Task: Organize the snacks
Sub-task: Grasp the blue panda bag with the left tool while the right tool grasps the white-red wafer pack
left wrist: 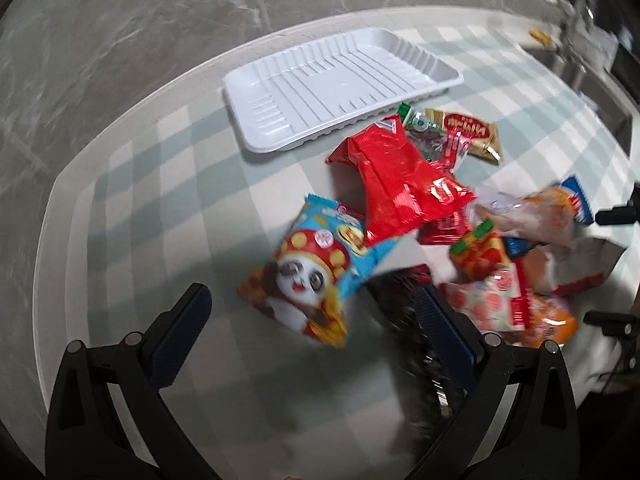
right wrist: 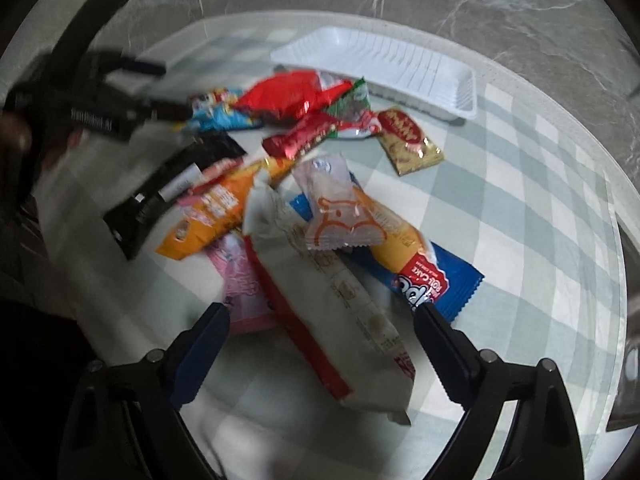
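**Both tongs open over a heap of snacks on a checked bench**

Nearest the right wrist camera, the right tongs point(right wrist: 322, 308) stand wide open and point steeply down; a long white packet with a red edge point(right wrist: 340, 320) lies between the fingers, with no pad pressing on it. Just past it sit a pale wrapper printed with an orange animal point(right wrist: 340, 216), a blue roll-cake packet point(right wrist: 440, 280), an orange packet point(right wrist: 212, 212), a pink one point(right wrist: 240, 280) and a black one point(right wrist: 176, 188).

The left tongs point(left wrist: 312, 300) are also wide open and grip nothing; their tips frame a blue panda packet point(left wrist: 308, 268) on the cloth. In the right view they reach in from the upper left, blurred.

Farther on lie a big red bag point(left wrist: 400, 184) and a small gold sachet point(right wrist: 408, 140). Beyond the heap a white ribbed tray point(left wrist: 340, 80) stands empty, its near rim just beside the red bag.

The bench point(left wrist: 140, 200) is round, covered in a pale green and white check. Grey marbled floor tiles point(left wrist: 160, 20) show past its edge.
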Demonstrator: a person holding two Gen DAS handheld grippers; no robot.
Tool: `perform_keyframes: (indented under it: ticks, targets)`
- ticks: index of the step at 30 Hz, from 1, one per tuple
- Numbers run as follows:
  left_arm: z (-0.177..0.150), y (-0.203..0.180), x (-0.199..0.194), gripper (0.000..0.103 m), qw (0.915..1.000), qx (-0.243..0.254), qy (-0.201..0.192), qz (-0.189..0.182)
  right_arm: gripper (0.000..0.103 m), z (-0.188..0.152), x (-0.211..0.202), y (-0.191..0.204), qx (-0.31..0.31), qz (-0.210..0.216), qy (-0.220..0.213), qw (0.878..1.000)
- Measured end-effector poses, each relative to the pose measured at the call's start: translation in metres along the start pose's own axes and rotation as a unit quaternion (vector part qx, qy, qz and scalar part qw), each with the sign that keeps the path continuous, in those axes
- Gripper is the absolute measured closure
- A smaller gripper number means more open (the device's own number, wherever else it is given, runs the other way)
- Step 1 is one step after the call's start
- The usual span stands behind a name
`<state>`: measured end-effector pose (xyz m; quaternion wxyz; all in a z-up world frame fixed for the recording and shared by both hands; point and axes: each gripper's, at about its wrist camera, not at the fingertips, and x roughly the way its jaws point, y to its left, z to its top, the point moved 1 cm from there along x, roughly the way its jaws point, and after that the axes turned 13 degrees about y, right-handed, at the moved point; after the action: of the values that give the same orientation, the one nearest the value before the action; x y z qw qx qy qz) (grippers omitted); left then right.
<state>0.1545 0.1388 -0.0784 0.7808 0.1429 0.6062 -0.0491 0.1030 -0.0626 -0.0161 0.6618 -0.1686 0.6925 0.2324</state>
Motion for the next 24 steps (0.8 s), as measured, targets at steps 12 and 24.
perform_keyframes:
  ticks: [12, 24]
  targets:
    - [0.044, 0.006, 0.063, 0.0, 0.9944, 0.1, 0.034, -0.002, 0.014, 0.019, 0.022, -0.015, 0.007, 0.007, 0.045, 0.999]
    - [0.069, 0.044, 0.107, 0.0, 0.9884, 0.075, 0.082, -0.104, 0.031, 0.044, 0.038, -0.026, -0.002, 0.026, 0.085, 0.996]
